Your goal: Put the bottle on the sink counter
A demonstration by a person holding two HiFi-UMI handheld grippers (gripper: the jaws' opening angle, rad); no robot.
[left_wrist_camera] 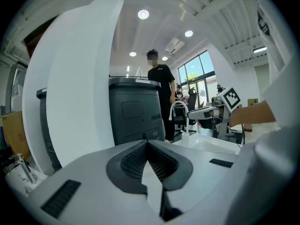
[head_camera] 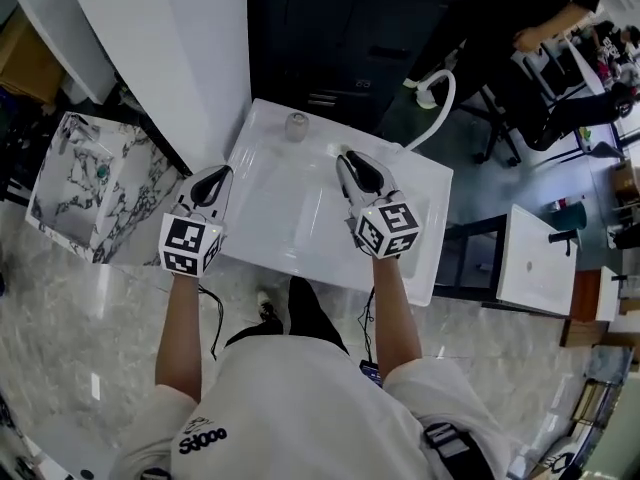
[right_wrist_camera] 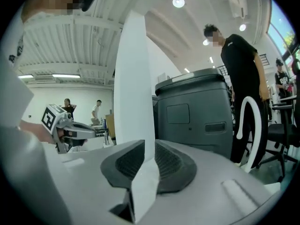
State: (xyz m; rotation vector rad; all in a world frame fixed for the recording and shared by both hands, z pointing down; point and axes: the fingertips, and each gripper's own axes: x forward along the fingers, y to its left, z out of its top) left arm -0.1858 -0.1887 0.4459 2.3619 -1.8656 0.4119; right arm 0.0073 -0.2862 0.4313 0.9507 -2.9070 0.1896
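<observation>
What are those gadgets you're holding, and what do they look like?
The left claw and right claw are light grey shells with black ribbed pads, each carrying a white cube of black square markers. The person wears a white short-sleeved shirt.

White sink counter (head_camera: 300, 218), black-veined white marble block (head_camera: 75, 183), grey marbled floor (head_camera: 80, 328), dark grey cabinet (left_wrist_camera: 136, 116).

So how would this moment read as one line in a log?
bottle: on sink back ledge, untouched | left tongs: shut, empty | right tongs: slightly apart, empty
</observation>
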